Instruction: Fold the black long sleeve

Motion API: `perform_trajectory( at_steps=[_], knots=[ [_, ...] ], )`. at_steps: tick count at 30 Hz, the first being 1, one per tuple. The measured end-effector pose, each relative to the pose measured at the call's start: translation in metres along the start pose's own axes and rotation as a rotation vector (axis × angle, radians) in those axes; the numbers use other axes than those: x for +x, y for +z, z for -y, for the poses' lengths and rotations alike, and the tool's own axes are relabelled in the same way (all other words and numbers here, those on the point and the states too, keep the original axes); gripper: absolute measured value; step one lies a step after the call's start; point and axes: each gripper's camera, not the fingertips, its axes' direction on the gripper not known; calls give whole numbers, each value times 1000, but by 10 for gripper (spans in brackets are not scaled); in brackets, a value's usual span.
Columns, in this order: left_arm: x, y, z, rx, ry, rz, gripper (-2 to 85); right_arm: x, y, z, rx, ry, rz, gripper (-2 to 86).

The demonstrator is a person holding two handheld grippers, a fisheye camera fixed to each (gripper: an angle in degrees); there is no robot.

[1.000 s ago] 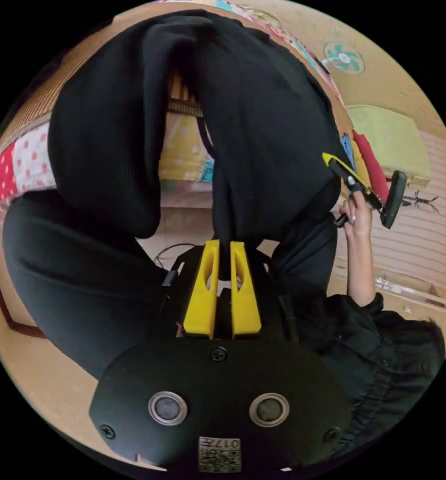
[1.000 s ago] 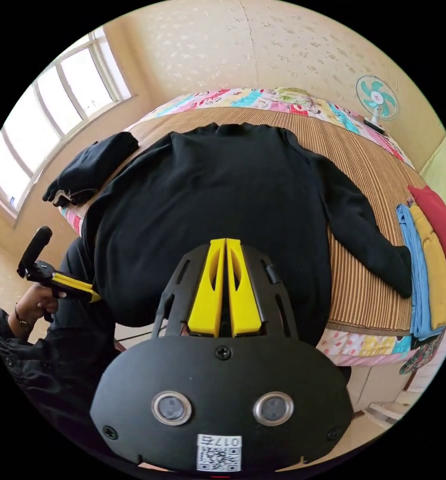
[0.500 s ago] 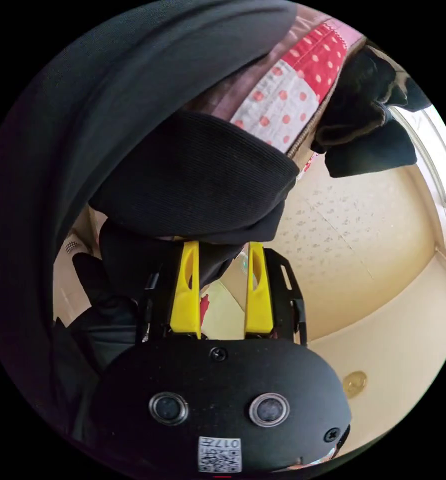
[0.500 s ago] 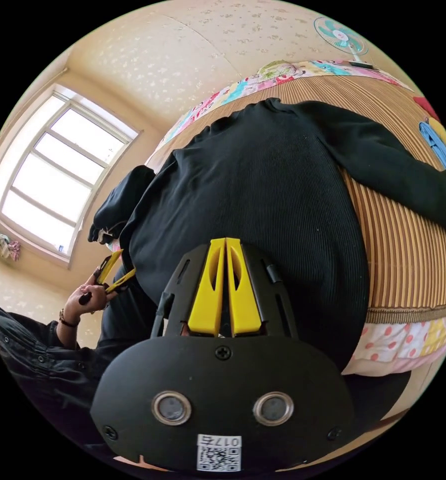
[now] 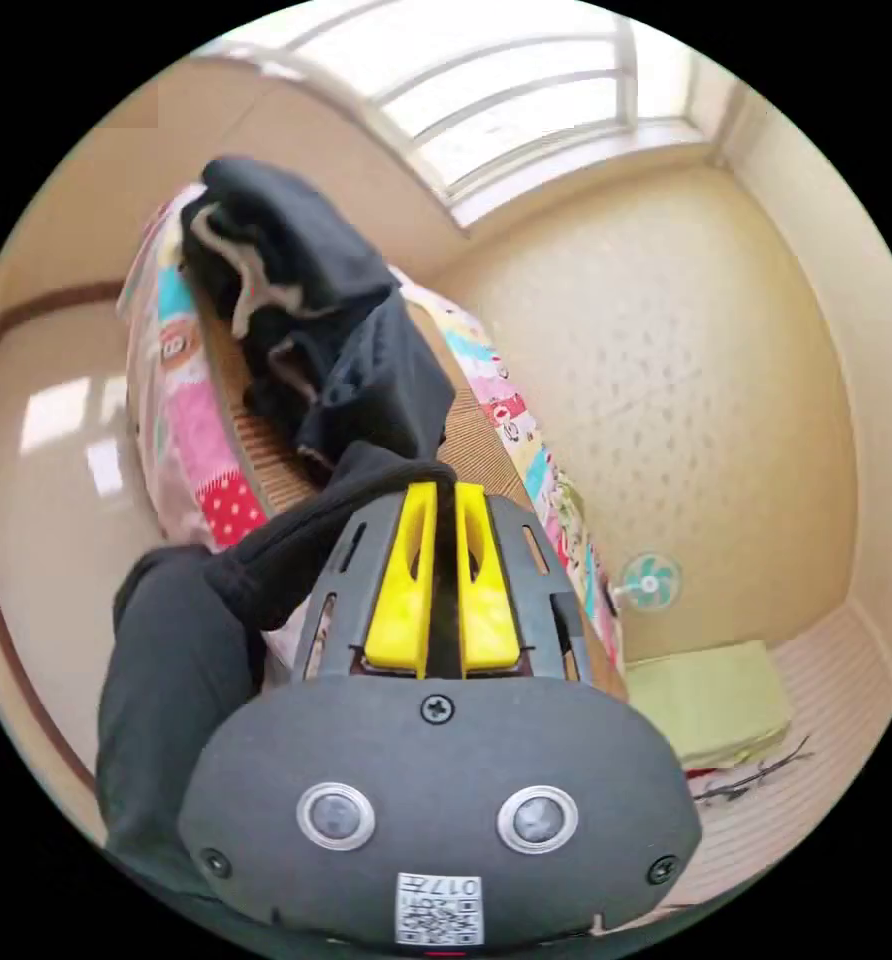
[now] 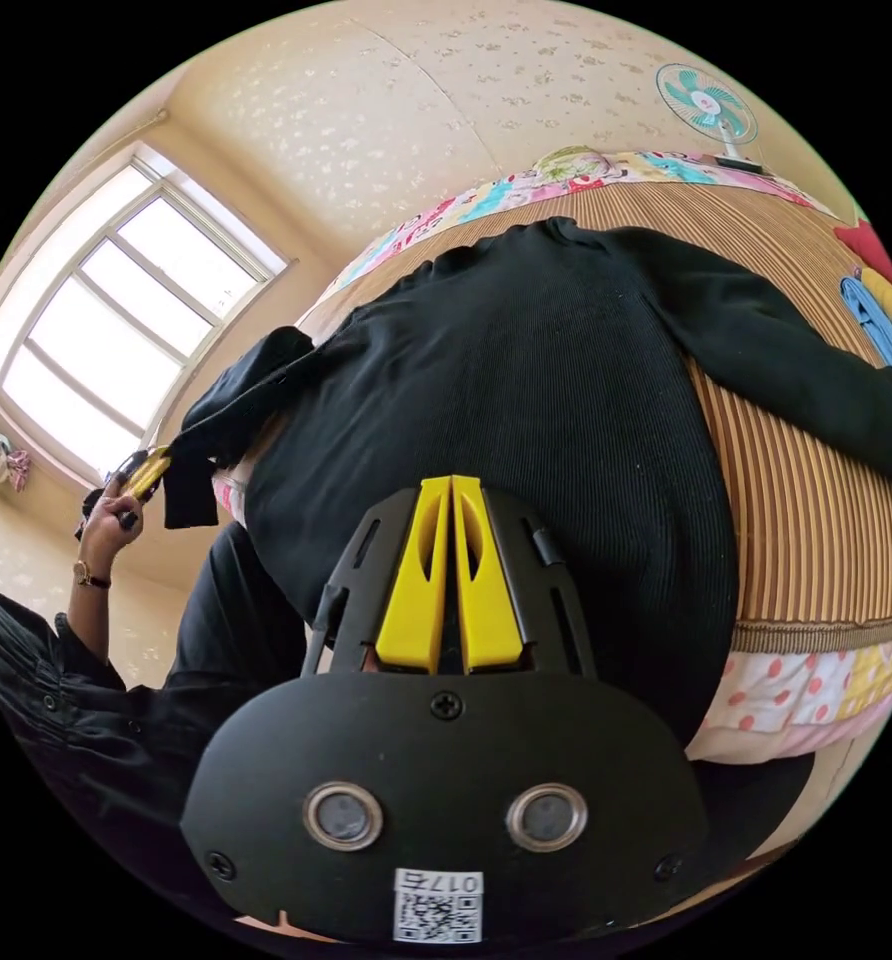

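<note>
The black long sleeve lies spread, body flat, on the striped bed mat, its hem hanging over the near edge. My right gripper hovers shut over the lower body; I cannot tell whether fabric is pinched. One sleeve lies out toward the right. The other sleeve is raised at the left, its cuff gripped by my left gripper in a person's hand. In the left gripper view, my left gripper is shut on that black cuff, which trails down to the left.
A heap of dark clothes sits on the bed's corner near the window. Folded red, yellow and blue clothes are stacked at the mat's right side. A fan stands beyond the bed. A green mat lies on the floor.
My left gripper, open half a second ago below the bed edge, has shut on the sleeve cuff and lifted it level with the bed. My right gripper stays shut over the shirt.
</note>
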Motion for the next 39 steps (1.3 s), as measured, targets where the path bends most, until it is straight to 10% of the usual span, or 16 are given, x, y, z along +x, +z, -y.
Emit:
perform_trajectory(
  at_steps=[5,9,20,25,33,39],
  knots=[
    [172,51,-82,61,511,-213,42,6,1,-1,0,1,35,3],
    [266,197,-232,-450,893,-133,53,7,0,-1,-6,15,50,4],
    [106,207,-465,-740,1030,319,73,-5,-26,-7,-85,-115,-327,25],
    [69,170,-489,-673,1135,459,52,-19,-20,-20,-109,-8,-180,25],
    [20,147,-455,-725,771,315,4,1,-94,2,30,-112,-483,78],
    [19,125,-478,-685,811,330,-4,100,-67,47,-253,-148,-542,70]
  ],
)
